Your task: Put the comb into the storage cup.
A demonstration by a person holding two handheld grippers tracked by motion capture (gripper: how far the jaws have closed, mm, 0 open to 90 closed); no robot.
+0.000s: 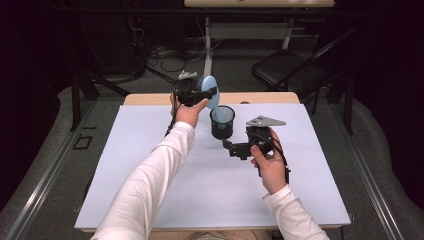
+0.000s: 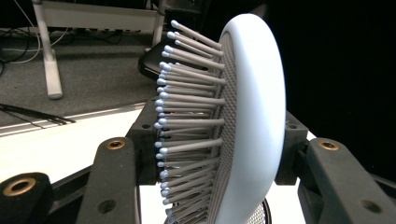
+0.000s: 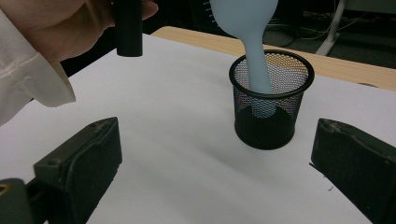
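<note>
Near the desk's [image 1: 150, 165] far edge, the left gripper [image 1: 200, 93] pinches a pale blue bristled hairbrush [image 1: 212, 91] — its handle down inside the black wire-mesh cup [image 1: 222, 121]. The right gripper [image 1: 231, 145], jaws spread, sits just beside the cup.

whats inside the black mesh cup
The handle of the light blue hairbrush stands inside the black mesh cup; its lower end shows through the mesh. The cup's floor is hidden.

Pale blue hairbrush [image 3: 254, 51], black mesh cup [image 3: 271, 100], white table [image 1: 150, 165].
</note>
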